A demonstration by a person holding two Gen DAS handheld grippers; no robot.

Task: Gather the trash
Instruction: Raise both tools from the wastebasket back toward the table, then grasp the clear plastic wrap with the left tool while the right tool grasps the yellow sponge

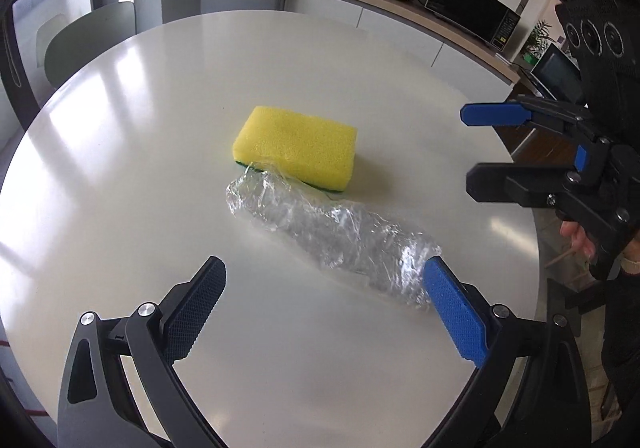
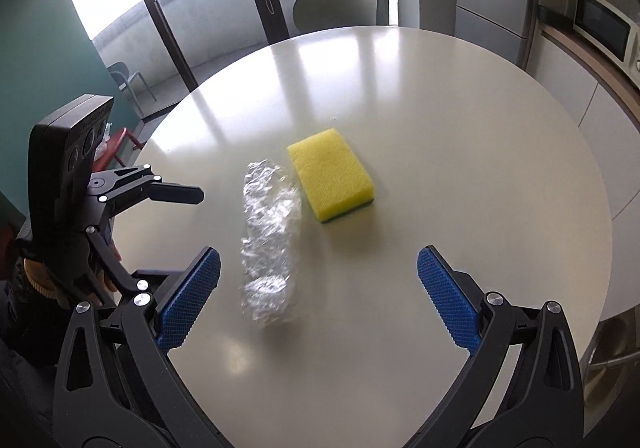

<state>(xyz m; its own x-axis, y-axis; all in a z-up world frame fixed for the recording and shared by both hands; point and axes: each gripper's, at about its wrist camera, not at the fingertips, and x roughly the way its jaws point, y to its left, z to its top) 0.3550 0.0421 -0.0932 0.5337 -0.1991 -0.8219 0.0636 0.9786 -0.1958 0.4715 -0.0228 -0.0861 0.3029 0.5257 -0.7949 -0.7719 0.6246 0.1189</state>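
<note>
left gripper (image 1: 324, 312): jaws wide open, holding nothing, above the table (image 1: 140, 151) | right gripper (image 2: 318, 298): jaws wide open, holding nothing | plastic wrap (image 1: 332, 236): crumpled, lying on the table, one end touching the sponge (image 1: 296, 145)

Left wrist view: blue right finger pad (image 1: 454, 312) covers the near end of the crumpled plastic wrap (image 1: 332, 232), whose far end overlaps the sponge (image 1: 296, 145) edge at 6 o'clock. Sponge's green underside barely visible. Round table (image 1: 120, 167) cut off at 9 o'clock.
</note>
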